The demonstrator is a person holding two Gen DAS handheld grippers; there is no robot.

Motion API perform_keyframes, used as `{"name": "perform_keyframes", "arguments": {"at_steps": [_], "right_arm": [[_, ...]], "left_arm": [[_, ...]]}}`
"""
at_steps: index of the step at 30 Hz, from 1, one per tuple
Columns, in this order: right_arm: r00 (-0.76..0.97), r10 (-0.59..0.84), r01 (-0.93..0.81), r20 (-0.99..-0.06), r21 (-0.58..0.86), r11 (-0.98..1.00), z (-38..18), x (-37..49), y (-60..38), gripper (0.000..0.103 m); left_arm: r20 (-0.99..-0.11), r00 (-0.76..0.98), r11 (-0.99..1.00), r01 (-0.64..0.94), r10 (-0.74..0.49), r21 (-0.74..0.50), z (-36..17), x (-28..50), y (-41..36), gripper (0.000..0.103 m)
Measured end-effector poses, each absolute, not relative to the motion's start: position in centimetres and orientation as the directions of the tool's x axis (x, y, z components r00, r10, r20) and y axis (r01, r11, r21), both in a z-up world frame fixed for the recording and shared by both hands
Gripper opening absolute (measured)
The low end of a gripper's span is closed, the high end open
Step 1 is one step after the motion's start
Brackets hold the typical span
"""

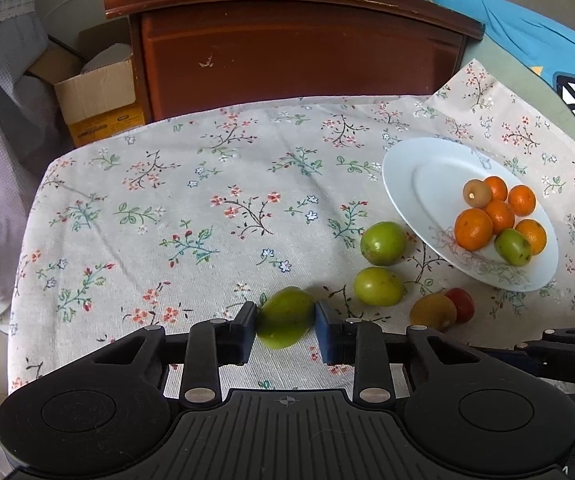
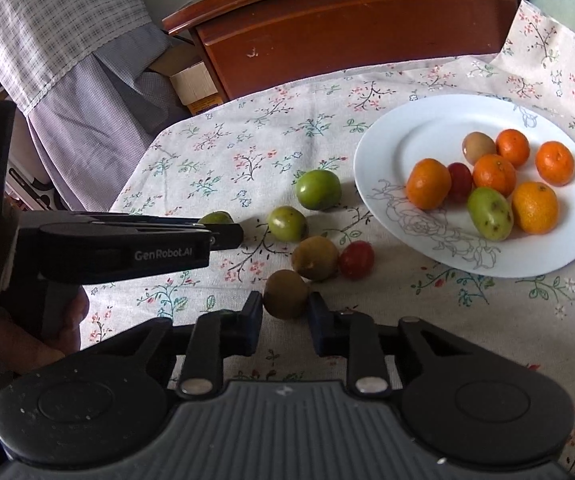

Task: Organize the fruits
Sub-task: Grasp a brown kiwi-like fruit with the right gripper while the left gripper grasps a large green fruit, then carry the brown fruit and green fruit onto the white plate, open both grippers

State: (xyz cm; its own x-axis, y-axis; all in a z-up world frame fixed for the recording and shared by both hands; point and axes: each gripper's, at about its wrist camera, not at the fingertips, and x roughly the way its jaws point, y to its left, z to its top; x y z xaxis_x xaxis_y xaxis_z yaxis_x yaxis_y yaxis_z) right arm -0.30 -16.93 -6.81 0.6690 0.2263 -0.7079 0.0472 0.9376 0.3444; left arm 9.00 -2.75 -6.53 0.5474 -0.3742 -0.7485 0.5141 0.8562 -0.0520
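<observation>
My left gripper point(image 1: 285, 322) is shut on a green fruit point(image 1: 285, 316) low over the floral cloth; in the right wrist view that fruit point(image 2: 216, 218) peeks out behind the left gripper point(image 2: 229, 236). My right gripper point(image 2: 286, 304) has its jaws against both sides of a brown-green fruit point(image 2: 286, 294) on the cloth. A white plate point(image 2: 387, 148) holds several oranges point(image 2: 427, 184) and other small fruits; it also shows in the left wrist view point(image 1: 411, 184). Loose on the cloth are two green fruits point(image 2: 318, 189) point(image 2: 287, 223), a brownish one point(image 2: 314, 258) and a red one point(image 2: 356, 259).
A dark wooden cabinet point(image 1: 299, 48) stands behind the table. A cardboard box point(image 1: 95, 92) and checked fabric point(image 2: 47, 20) are at the left. The table edge point(image 1: 27, 240) falls away at the left. A blue object point(image 1: 527, 28) lies at the far right.
</observation>
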Motion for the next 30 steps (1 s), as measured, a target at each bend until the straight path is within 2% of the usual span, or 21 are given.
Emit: {"name": "perform_keyframes", "arguments": {"at_steps": [20,30], "right_arm": [[0.684,0.277,0.042,-0.675,0.415,0.909,-5.3,-0.6,-17.3,0.024],[0.773,0.217,0.077,-0.597,0.427,0.901,-1.3,-0.7,-20.4,0.024]], "left_arm": [[-0.696,0.618,0.890,0.451,-0.365,-0.066,-4.2,9.0,-1.5,0.029],[-0.630,0.635,0.862,0.495,-0.447,-0.113,-1.3,8.5,-3.1,0.029]]}}
